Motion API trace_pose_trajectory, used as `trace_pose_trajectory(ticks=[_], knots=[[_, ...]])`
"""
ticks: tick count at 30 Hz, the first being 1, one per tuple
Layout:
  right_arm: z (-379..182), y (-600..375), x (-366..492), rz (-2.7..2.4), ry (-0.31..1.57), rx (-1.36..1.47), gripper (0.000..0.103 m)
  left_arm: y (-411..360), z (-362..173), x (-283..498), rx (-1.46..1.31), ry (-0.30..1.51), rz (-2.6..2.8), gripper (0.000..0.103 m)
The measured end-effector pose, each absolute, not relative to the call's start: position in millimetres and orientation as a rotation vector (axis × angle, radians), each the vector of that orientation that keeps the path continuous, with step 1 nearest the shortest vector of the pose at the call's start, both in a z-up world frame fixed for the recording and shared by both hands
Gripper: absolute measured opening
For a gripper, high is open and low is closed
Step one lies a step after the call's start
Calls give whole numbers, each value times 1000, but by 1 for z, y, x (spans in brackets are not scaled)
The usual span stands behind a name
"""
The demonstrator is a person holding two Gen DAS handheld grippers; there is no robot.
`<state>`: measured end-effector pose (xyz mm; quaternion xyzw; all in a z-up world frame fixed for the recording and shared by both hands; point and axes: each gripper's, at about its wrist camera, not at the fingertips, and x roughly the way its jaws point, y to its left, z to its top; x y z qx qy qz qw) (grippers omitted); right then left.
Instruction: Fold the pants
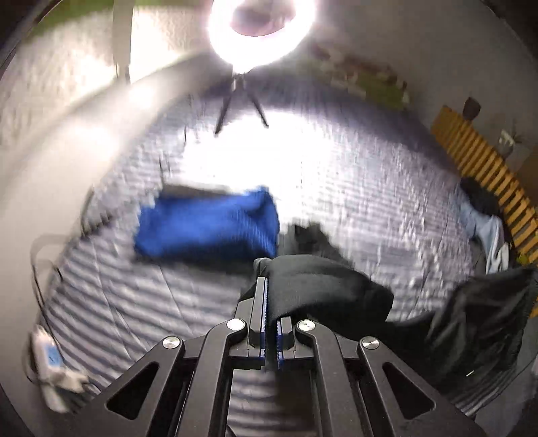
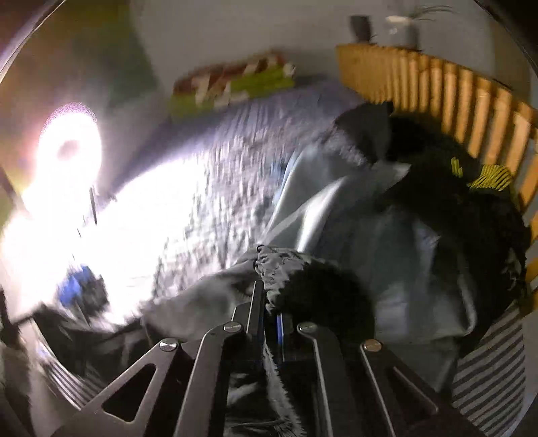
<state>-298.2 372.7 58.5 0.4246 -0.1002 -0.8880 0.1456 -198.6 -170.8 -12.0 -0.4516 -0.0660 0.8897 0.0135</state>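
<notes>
Black pants (image 1: 322, 289) hang lifted above a striped bed. My left gripper (image 1: 270, 302) is shut on one edge of them; the cloth drapes over its right finger and runs off to the right, where more of it (image 1: 481, 322) hangs in folds. In the right wrist view my right gripper (image 2: 269, 292) is shut on a bunched edge of the same black pants (image 2: 316, 285), whose fabric looks grey and shiny in the light. Both views are blurred by motion.
A folded blue garment (image 1: 208, 225) lies on the striped bedcover (image 1: 370, 188). A ring light on a tripod (image 1: 259, 30) glares at the back. A heap of pale and black clothes (image 2: 403, 215) lies by the wooden slatted headboard (image 2: 454, 97). A green patterned cushion (image 2: 232, 87) rests at the wall.
</notes>
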Motion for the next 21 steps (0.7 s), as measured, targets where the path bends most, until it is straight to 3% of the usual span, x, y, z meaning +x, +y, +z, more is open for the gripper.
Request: trace_pose_trajectory(ticks=[4, 9, 12, 13, 14, 16, 21], knots=[[96, 396, -317, -2655, -348, 1120, 5, -162, 28, -247, -1348, -121, 2840, 3], [105, 410, -381, -2775, -378, 1188, 5, -147, 52, -339, -1344, -100, 2907, 3], [92, 415, -415, -2800, -422, 1287, 5, -124, 33, -386, -1495, 4, 2834, 22], [86, 413, -421, -2792, -418, 1321, 5, -118, 26, -394, -1523, 20, 2811, 38], [80, 409, -425, -2786, -398, 1339, 5, -114, 23, -394, -1511, 39, 2810, 45], [72, 401, -426, -2768, -331, 1348, 5, -108, 15, -382, -1455, 70, 2812, 45], [58, 396, -417, -2716, -259, 1345, 8, -82, -20, -330, -1405, 257, 2652, 60]])
